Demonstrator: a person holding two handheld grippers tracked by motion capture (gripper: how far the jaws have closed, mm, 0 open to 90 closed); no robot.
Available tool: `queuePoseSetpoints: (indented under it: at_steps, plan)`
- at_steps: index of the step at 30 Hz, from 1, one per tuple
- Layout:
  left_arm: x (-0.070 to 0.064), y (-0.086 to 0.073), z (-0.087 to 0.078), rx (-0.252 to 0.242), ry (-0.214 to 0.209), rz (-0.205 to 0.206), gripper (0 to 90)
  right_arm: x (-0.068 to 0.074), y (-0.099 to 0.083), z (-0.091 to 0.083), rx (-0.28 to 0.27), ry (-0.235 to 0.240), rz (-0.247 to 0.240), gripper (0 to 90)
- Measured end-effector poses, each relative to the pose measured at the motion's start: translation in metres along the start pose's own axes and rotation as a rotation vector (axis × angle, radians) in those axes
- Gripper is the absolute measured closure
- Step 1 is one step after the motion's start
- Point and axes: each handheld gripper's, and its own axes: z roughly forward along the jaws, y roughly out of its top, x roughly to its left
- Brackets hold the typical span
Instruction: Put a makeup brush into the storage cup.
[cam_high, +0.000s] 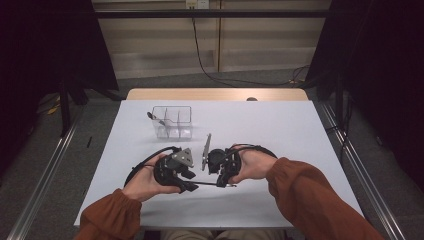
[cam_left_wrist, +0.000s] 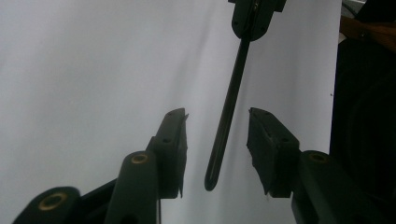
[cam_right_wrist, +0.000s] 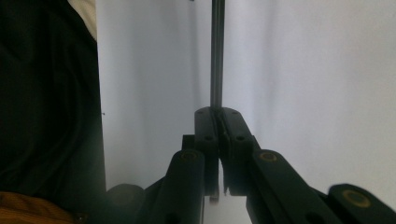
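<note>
My right tongs (cam_right_wrist: 218, 116) clamp a thin black rod (cam_left_wrist: 229, 112) — left tongs (cam_left_wrist: 217, 126) spread around it, handover half done, clear box (cam_high: 172, 121) waiting.

- white rectangular table (cam_high: 280, 125), bare across most of its top
- clear plastic compartment box (cam_high: 172, 121) behind the grippers
- left gripper (cam_high: 189, 185) and right gripper (cam_high: 220, 183) face each other, thin black rod (cam_high: 206, 183) between them

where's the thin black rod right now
The thin black rod hangs at the table's near middle, clamped in the right gripper, its free end between the open left gripper jaws.
</note>
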Motion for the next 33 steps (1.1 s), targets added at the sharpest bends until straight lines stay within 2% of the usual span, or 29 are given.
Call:
queuePoseSetpoints:
  at_steps: [4,8,10,13,19,20,21,24,25,28,31,33]
  plan:
    - [0.000,0.002,0.001,0.010,-0.032,0.014,66.2,0.002,0.000,-0.001,-0.004,0.002,-0.002,86.1]
    - [-0.002,0.002,0.003,0.004,-0.033,0.015,72.6,0.002,0.000,-0.001,-0.016,0.003,-0.007,86.1]
    - [-0.001,0.001,0.002,0.000,-0.036,0.014,77.8,0.002,-0.001,0.000,-0.017,0.018,-0.012,86.1]
    - [0.000,0.001,0.003,0.015,-0.055,0.015,80.2,0.003,-0.001,0.000,-0.014,0.010,-0.012,86.0]
    - [0.002,0.001,0.007,0.011,-0.074,0.014,84.0,0.001,-0.003,0.003,-0.019,0.001,-0.016,84.6]
    - [0.002,0.002,0.007,0.016,-0.109,0.015,84.9,0.000,-0.004,0.003,-0.022,0.003,-0.014,84.0]
    - [0.002,0.002,0.007,0.018,-0.115,0.016,85.4,-0.001,-0.005,0.003,-0.028,0.008,-0.018,83.6]
    - [0.001,0.002,0.007,0.011,-0.113,0.011,85.6,-0.001,-0.007,0.003,-0.038,0.014,-0.010,82.9]
    - [0.001,0.001,0.007,0.001,-0.101,0.004,85.6,-0.002,-0.007,0.002,-0.038,0.013,-0.015,82.5]
    - [0.002,0.002,0.006,0.000,-0.108,0.001,85.6,-0.002,-0.009,0.001,-0.065,0.010,0.006,77.8]
    - [0.001,0.001,0.005,-0.008,-0.089,-0.010,85.6,-0.003,-0.010,0.002,-0.084,0.008,0.009,70.7]
    - [0.002,0.001,0.004,-0.012,-0.099,-0.011,85.6,-0.002,-0.010,0.002,-0.091,0.009,0.013,65.8]
